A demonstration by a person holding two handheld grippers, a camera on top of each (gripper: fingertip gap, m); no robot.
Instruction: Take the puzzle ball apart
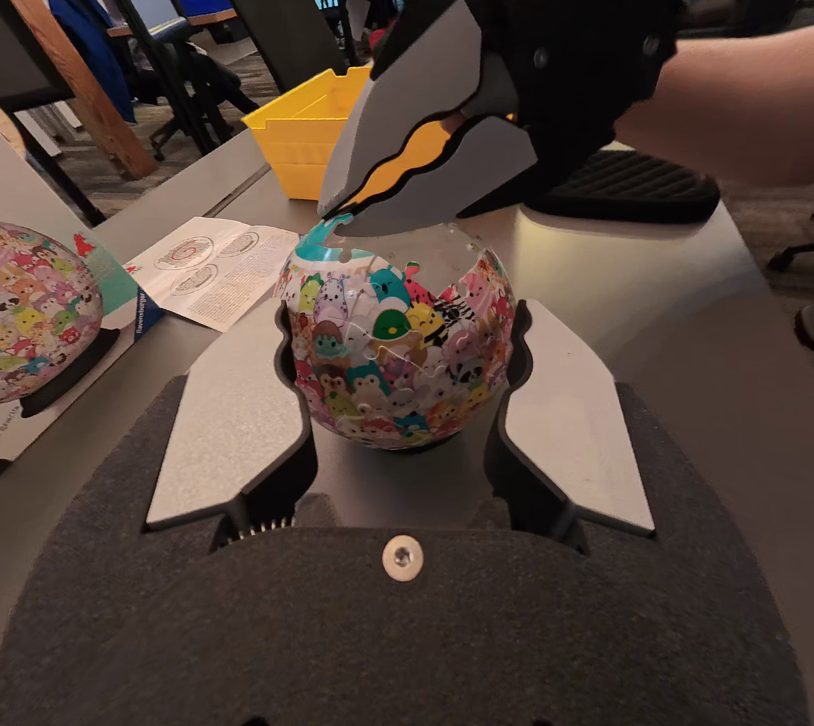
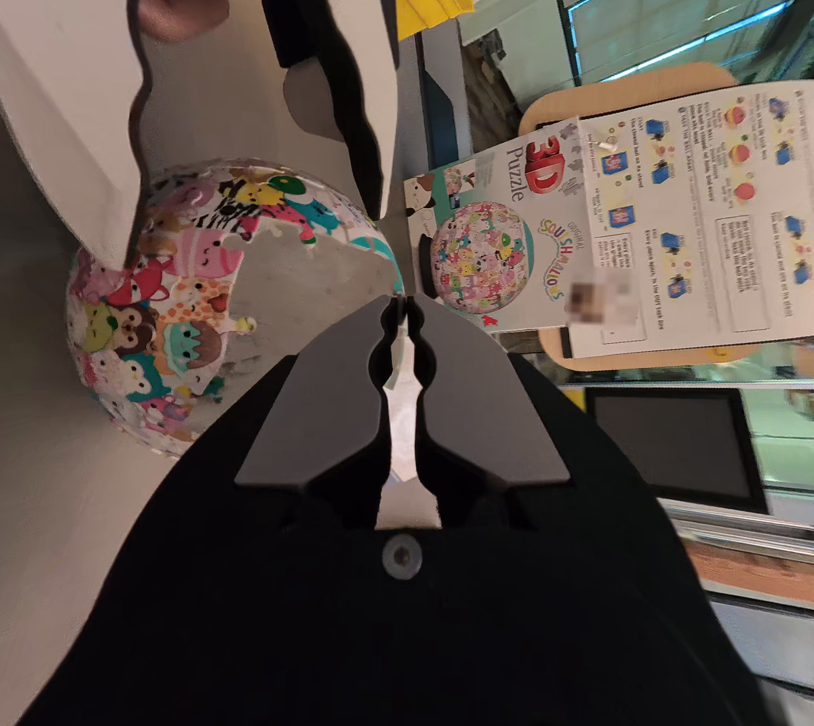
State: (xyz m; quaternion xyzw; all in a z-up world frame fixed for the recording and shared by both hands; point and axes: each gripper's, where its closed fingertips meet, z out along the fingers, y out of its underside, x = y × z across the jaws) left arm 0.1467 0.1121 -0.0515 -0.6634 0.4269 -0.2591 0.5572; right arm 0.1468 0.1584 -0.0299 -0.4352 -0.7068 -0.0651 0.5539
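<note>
Top of the ball is open, most pieces left; my left gripper clamps its sides, my right gripper pinches a teal rim piece.

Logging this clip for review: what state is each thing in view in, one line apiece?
puzzle ball: partly dismantled, top open, standing on the table.
teal piece: at the open rim, pinched by the right gripper.
left gripper: fingers on either side of the ball, steadying it.
right gripper: shut on the teal piece.
yellow bin: upright behind the ball; contents not visible.
instruction sheet: unfolded, flat.
puzzle box: beside the ball.
</note>
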